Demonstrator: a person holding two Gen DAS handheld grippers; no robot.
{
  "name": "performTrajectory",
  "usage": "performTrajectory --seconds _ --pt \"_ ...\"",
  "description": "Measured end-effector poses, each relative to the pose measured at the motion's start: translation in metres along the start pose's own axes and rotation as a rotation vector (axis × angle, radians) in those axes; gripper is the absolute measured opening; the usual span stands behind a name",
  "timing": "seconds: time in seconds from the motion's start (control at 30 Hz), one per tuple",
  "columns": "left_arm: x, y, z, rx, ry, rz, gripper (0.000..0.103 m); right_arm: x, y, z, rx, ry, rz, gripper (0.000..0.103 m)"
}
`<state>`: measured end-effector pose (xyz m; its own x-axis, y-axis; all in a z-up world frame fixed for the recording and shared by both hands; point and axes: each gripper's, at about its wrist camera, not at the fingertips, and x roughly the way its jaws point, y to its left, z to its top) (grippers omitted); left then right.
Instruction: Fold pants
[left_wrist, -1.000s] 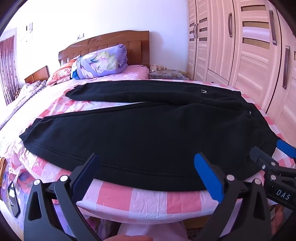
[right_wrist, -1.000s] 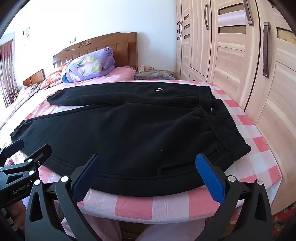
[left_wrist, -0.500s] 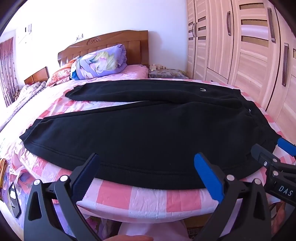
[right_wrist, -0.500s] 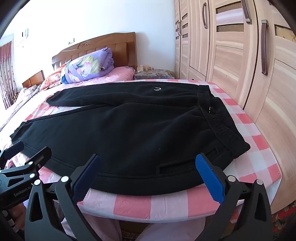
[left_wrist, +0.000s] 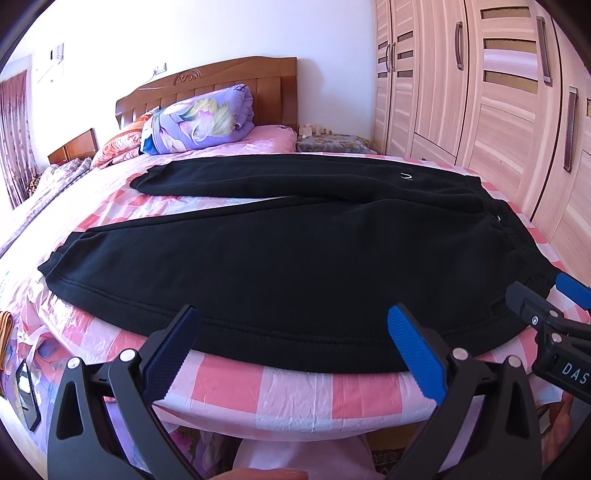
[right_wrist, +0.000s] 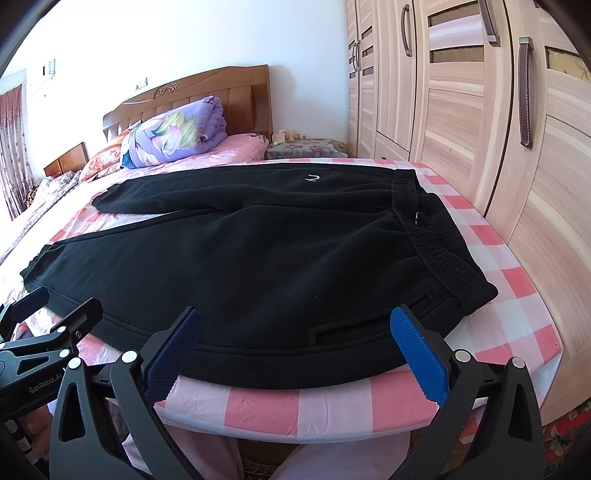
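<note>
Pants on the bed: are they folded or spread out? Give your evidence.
Spread out. The pants lie flat on the bed, both legs apart, the waistband uncovered.

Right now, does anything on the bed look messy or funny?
Not much. The black pants lie flat on the checked sheet, legs spread apart in a V, not folded yet. The near edge hangs slightly over the bed's edge. The waistband is a bit bunched. Both grippers, left and right, are open and empty.
</note>
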<state>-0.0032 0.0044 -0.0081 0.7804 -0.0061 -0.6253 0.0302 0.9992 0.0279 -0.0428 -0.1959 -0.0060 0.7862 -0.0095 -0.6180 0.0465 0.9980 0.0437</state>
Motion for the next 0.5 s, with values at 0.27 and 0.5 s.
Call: performTrajectory --seconds 0.27,0.5 --pt "-0.0008 -0.0004 0.0005 -0.002 0.005 -0.02 0.102 -0.0001 0.0001 0.0008 0.001 0.0 0.001 0.099" --pt "-0.0035 -0.0035 -0.0004 0.001 -0.006 -0.027 0.102 -0.0001 -0.0003 0.0004 -0.001 0.0 0.001 0.099"
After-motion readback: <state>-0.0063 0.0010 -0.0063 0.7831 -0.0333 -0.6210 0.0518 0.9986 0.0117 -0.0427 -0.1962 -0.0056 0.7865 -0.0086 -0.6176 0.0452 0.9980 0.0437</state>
